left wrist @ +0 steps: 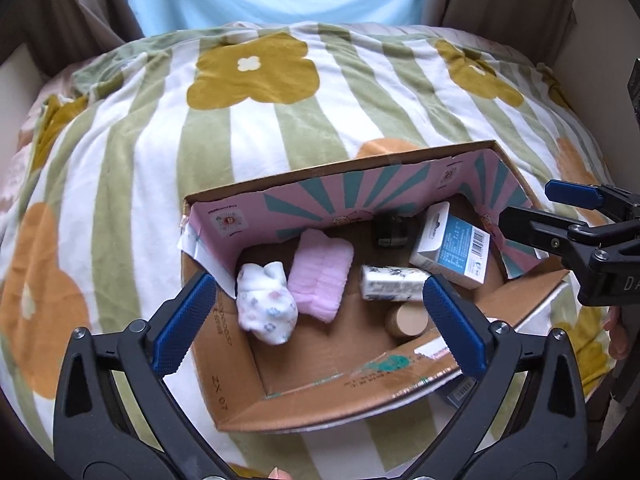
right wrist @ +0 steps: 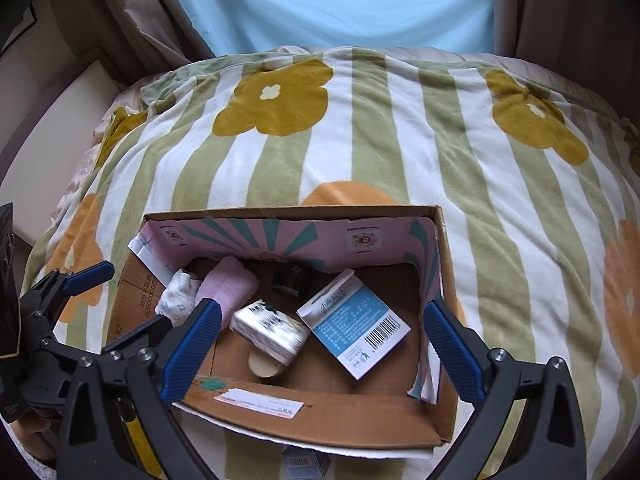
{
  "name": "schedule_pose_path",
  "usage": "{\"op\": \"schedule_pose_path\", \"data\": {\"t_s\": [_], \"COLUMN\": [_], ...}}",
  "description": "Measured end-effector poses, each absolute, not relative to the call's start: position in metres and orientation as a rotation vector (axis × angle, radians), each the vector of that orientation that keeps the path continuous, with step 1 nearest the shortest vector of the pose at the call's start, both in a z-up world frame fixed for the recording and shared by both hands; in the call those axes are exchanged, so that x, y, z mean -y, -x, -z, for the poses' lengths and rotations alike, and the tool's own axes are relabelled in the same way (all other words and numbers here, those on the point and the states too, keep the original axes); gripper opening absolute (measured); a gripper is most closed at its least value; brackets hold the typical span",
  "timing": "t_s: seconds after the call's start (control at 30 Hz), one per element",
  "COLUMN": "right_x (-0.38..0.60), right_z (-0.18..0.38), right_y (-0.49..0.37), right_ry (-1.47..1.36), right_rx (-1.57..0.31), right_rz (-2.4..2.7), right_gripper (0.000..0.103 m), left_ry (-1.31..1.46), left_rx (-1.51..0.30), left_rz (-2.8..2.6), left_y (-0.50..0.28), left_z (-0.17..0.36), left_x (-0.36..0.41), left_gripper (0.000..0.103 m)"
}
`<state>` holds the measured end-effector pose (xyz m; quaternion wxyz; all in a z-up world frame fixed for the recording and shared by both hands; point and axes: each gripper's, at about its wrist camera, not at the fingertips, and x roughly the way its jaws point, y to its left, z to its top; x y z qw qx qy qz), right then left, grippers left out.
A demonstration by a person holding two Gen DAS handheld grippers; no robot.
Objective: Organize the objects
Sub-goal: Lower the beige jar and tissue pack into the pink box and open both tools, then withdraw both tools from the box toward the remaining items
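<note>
A: Sitting on the bed, the cardboard box [right wrist: 280,412] holds everything I can count: a pink cloth [left wrist: 320,276], a printed baby garment [left wrist: 266,304], a tissue pack [left wrist: 390,282], a blue-and-white carton [right wrist: 356,328], a round tan lid [left wrist: 408,318] and something dark [left wrist: 390,232] at the back wall.

B: And the grippers?

A: The left gripper [left wrist: 318,320] and the right gripper [right wrist: 324,344] both hover over the box with fingers spread wide, holding nothing.

B: So which step?

A: I'd judge the filling nearly done. One small barcoded box [right wrist: 304,462] lies on the blanket just outside the near wall; the next move likely calls for reaching down to it.

B: The surroundings?

A: A plush blanket [right wrist: 400,140] with green stripes and flowers, soft and uneven; beyond it a pale blue sheet [right wrist: 340,4] between beige curtains [right wrist: 560,8].
</note>
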<state>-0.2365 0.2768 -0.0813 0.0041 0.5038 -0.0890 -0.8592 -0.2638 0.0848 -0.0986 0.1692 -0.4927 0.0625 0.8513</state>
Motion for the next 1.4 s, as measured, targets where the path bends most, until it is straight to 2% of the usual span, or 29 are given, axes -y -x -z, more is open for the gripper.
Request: {"op": "schedule_pose_path", "data": {"t_s": [0.33,0.5,0.73,0.87,1.07,1.27,1.4], "right_x": [-0.275,-0.278,-0.266,-0.26,-0.251,-0.235,-0.233], "right_z": [0.062,0.037,-0.012,-0.025,-0.017,0.016,0.055], "right_y": [0.216,0.195,0.15,0.117,0.08,0.054,0.049], "right_ry": [-1.589,-1.54,-1.419,-1.331,-1.276,-1.235,-1.264], "right_rx": [0.266,0.318,0.158,0.112,0.075,0.007,0.041], "right_rz": [2.688,2.674,2.723,2.717,2.689,2.613,2.545], "right_gripper": [0.101,0.101,0.101,0.101,0.101,0.101,0.101], "left_ry": [1.403,1.367,1.235,1.152,1.109,1.078,1.12], "left_rx": [-0.121,-0.179,-0.201,-0.176,-0.162,-0.305,-0.388], "left_rz": [-2.423,-2.464,-2.529,-2.541,-2.462,-2.278,-2.153], "left_y": [0.238,0.214,0.155,0.119,0.068,0.026,0.011], "left_z": [0.077,0.05,0.002,-0.007,0.01,0.059,0.105], "left_x": [-0.074,-0.07,-0.06,-0.056,-0.059,-0.074,-0.081], "left_gripper": [0.103,0.103,0.103,0.103,0.103,0.103,0.103]}}
